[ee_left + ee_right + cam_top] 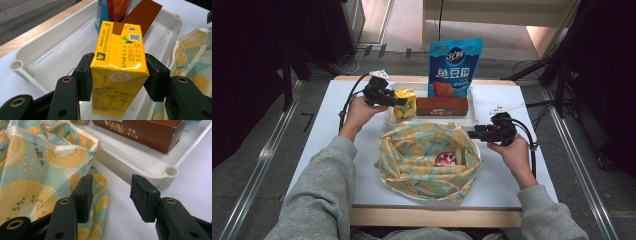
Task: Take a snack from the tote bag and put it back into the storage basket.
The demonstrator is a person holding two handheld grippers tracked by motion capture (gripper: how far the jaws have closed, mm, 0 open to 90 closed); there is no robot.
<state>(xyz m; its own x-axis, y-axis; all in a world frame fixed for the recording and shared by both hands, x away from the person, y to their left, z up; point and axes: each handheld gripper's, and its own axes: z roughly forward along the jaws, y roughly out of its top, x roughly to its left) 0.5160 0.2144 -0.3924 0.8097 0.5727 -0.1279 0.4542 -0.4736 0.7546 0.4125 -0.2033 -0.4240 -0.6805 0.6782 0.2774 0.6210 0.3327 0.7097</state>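
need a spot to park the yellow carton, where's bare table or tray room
Bare white table lies left of the fruit-print fabric bag, and again right of it behind the right tool. The white plastic tray has open floor at its left end. Crowded: the yellow juice carton, brown box and blue pouch.

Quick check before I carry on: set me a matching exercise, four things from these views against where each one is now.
Things:
1. yellow drink carton
2. brown box
3. blue snack pouch
4. small red-lidded item

Places:
A. standing upright at the tray's far edge
B. inside the fruit-print bag
C. between the left gripper jaws
D. lying in the white tray

Pairs: 1-C, 2-D, 3-A, 4-B
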